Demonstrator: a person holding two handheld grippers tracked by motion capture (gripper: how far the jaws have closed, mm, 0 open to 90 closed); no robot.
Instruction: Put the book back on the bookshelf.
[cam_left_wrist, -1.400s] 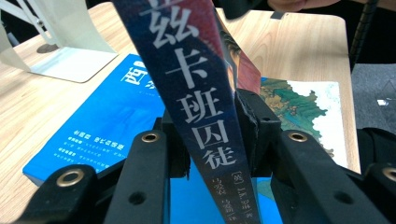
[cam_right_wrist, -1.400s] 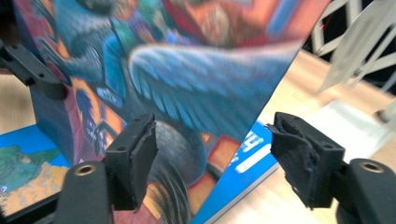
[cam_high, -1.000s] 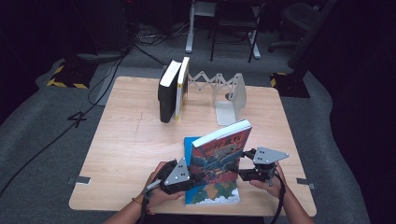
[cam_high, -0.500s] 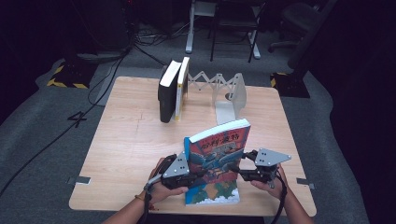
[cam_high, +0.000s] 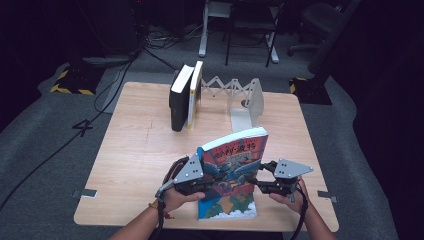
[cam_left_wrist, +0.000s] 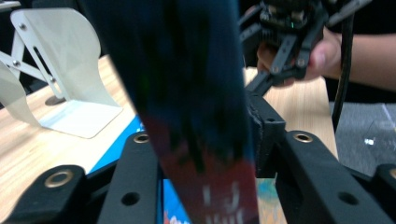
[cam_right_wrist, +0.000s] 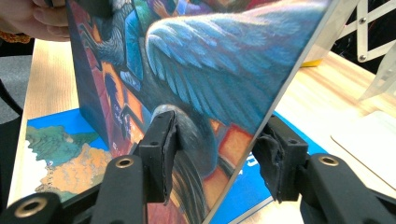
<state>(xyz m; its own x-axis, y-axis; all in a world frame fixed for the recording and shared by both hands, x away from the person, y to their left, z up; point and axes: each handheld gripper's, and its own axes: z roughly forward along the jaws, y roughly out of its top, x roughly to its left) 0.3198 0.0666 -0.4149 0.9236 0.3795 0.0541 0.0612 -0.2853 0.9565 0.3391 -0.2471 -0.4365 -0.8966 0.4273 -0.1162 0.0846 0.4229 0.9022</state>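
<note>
High view: near the bench's (cam_high: 125, 150) front edge, a person tilts a paperback book (cam_high: 235, 160) up on its lower edge, over a flat blue atlas-like book (cam_high: 227, 205) lying beneath it. The left tool (cam_high: 202, 186) straddles the book's spine side; its jaws have just been opening, the book between them, and whether the pads press cannot be told. The right tool (cam_high: 257, 185) takes the opposite side, its jaws just closing: in the right gripper view one pad (cam_right_wrist: 161, 140) lies against the cover while the other stands off behind the pages.

The book looks thick and moderately heavy, stiff when shut yet prone to flop open or slide on its glossy cover; a hold across both covers low near the spine would likely steady it best. Its cover shows a winged creature in blues, reds and oranges under yellow lettering. Two books (cam_high: 185, 100) stand by an expanding bookend (cam_high: 245, 100) near the far edge.
</note>
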